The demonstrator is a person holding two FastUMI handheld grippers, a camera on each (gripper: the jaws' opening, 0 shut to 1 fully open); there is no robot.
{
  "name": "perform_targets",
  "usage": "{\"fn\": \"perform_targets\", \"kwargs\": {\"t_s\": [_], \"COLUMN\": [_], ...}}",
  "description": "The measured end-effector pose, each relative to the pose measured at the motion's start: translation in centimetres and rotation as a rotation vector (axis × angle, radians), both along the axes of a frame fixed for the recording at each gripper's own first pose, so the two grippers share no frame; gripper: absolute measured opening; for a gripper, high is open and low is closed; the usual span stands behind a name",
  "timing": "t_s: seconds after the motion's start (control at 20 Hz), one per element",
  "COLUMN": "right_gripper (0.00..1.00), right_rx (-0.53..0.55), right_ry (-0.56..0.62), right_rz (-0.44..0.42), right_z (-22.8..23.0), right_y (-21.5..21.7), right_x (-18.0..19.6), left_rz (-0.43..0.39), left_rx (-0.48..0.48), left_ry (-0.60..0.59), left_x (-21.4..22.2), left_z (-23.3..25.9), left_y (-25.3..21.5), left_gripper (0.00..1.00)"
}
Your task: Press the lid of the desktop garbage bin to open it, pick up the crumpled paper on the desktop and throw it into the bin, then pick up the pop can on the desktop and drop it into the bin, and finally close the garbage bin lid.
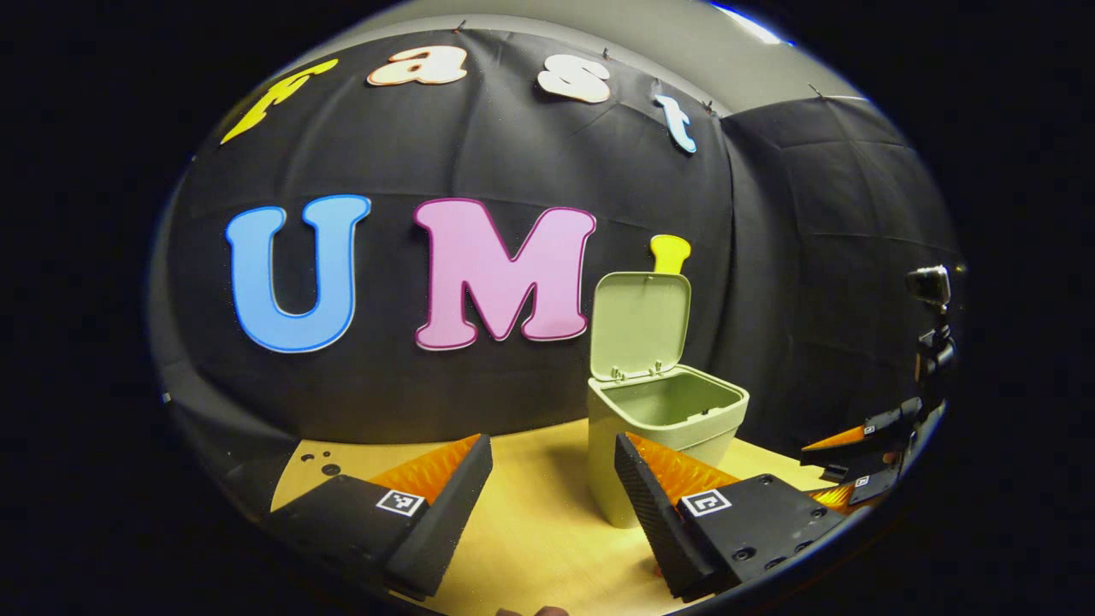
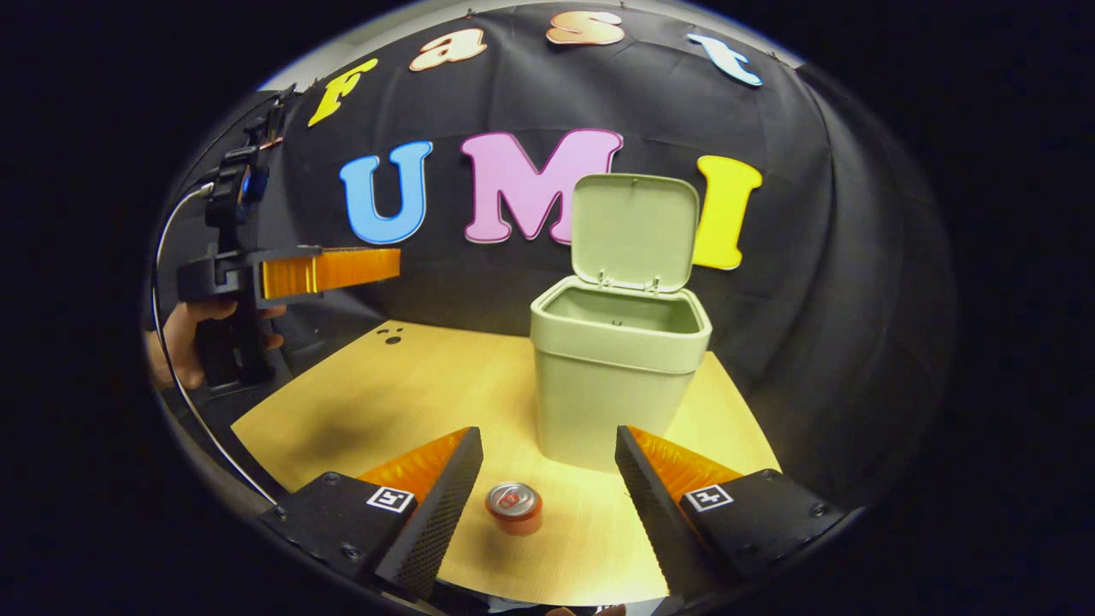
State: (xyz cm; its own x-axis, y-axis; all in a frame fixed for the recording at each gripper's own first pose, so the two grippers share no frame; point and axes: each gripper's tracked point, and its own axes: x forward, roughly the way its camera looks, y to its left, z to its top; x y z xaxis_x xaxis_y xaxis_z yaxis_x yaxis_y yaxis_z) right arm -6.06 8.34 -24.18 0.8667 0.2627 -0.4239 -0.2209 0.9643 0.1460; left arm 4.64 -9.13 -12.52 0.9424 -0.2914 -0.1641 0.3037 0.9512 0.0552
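Observation:
The pale green bin (image 2: 620, 376) stands on the wooden table (image 2: 402, 393) with its lid (image 2: 635, 231) swung up and open. A red pop can (image 2: 514, 506) stands upright on the table in front of the bin, low between the fingers of my open right gripper (image 2: 547, 488); neither finger touches it. My left gripper (image 1: 552, 496) is open with nothing in it, held above the table just left of the bin (image 1: 663, 428). In the right gripper view, a hand (image 2: 184, 338) holds the left gripper (image 2: 393, 265) up at the far left. The right gripper (image 1: 817, 459) shows at the left gripper view's right edge.
Black cloth walls close the table at the back and right. Small dark marks (image 2: 389, 335) sit at the table's back left corner. A cable (image 2: 171, 359) hangs from the left gripper. A small camera on a stand (image 1: 931, 287) rises at the right.

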Motion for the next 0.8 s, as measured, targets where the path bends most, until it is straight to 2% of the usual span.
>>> {"fn": "perform_targets", "kwargs": {"t_s": [0.4, 0.8], "right_gripper": [0.99, 0.99], "right_rx": [-0.069, -0.121], "right_ry": [0.107, 0.258], "right_rz": [0.116, 0.198], "right_z": [-6.5, -12.7], "right_y": [3.9, 5.1], "right_x": [0.9, 0.5], "left_rz": [0.1, 0.181], "left_rx": [-0.022, -0.033], "left_ry": [0.018, 0.04], "left_x": [-3.7, -5.4], "left_z": [-0.9, -1.9], "left_y": [5.1, 7.4], "left_gripper": [0.93, 0.94]}}
